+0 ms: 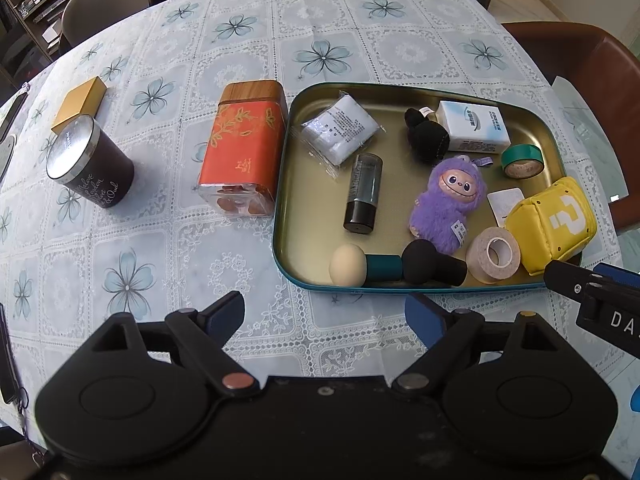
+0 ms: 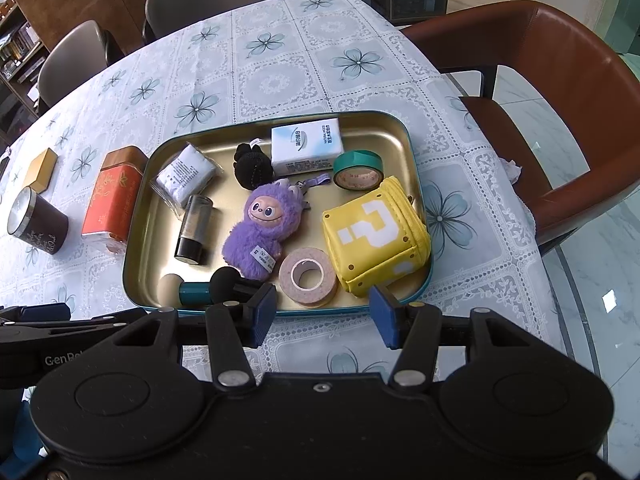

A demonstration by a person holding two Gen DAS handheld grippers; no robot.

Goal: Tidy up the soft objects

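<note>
Tray (image 2: 138,236): purple plush (image 2: 262,232), yellow cube pouch (image 2: 376,240), possibly a black plush (image 2: 251,168) lying inside. Left gripper (image 1: 324,314), right gripper (image 2: 322,312): both hovering spread apart, holding nothing.

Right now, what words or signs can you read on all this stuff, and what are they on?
"?" in white: soft yellow cube pouch.
"DA", cut off at the frame edge: black right gripper.
"GenRo", cut off: black left gripper.
"& Oud", script above it unclear: dark round candle jar.
White tissue pack, clear plastic packet, purple plush's tag: too small.
</note>
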